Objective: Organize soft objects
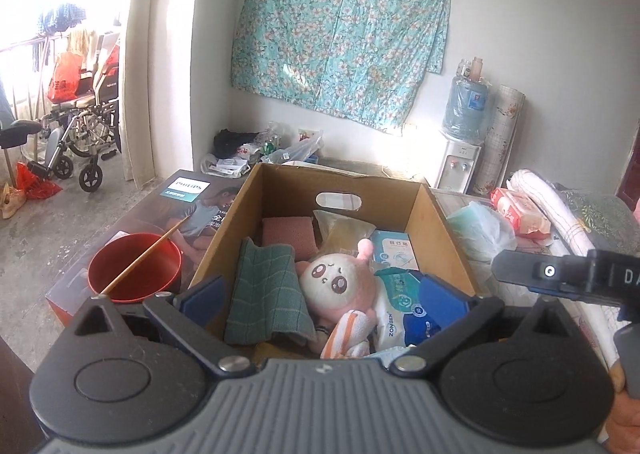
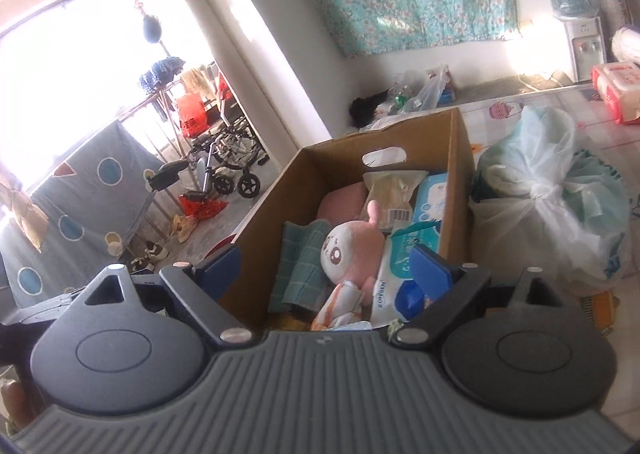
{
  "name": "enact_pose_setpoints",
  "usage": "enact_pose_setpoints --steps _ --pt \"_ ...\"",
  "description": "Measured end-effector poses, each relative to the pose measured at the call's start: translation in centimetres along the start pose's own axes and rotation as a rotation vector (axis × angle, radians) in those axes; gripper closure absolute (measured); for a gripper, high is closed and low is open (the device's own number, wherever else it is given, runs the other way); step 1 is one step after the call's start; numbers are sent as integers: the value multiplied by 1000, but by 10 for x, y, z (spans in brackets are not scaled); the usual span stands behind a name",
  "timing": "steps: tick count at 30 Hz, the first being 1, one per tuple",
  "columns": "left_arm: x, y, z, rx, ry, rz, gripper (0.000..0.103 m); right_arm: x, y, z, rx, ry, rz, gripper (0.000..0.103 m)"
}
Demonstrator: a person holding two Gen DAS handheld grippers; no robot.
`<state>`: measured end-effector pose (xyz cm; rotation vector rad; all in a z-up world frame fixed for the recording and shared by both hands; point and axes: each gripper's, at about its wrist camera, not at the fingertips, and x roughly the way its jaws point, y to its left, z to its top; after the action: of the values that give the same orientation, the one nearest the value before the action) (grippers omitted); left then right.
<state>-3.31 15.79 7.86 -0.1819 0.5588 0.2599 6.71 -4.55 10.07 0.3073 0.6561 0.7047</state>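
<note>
Item: brown cardboard box (image 1: 432,214) of soft goods, pink-and-white plush toy (image 1: 340,286) directly ahead of left gripper (image 1: 324,302) and right gripper (image 2: 328,274), both wide and empty; advise clearing the rim before the next pick.

We see the open cardboard box (image 1: 436,238) holding the soft things: a pink-and-white plush (image 1: 340,282) on its back at the centre, a green checked cloth (image 1: 266,290) at its 9 o'clock, a wipes pack (image 1: 404,310) at 3, a pink sponge (image 1: 288,232) at 11.
</note>
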Motion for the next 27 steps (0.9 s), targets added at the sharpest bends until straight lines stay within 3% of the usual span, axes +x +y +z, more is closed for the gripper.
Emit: enact_pose_setpoints --steps 3,8,13,18,27 --pt "-2 -16 -7 -1 15 27 0 -26 -6 -12 -42 -42 -108 1" --pt "-6 -35 -24 22 9 94 0 -50 -6 -34 -130 -65 -246 1" --pt "7 -33 -36 4 120 100 0 -58 -1 -44 -188 -63 -325 1" --pt "12 -22 -49 -60 217 111 0 -53 4 -52 -207 -40 -359 1" --pt "9 -33 -50 8 256 105 0 -27 15 -61 -233 76 -357 1"
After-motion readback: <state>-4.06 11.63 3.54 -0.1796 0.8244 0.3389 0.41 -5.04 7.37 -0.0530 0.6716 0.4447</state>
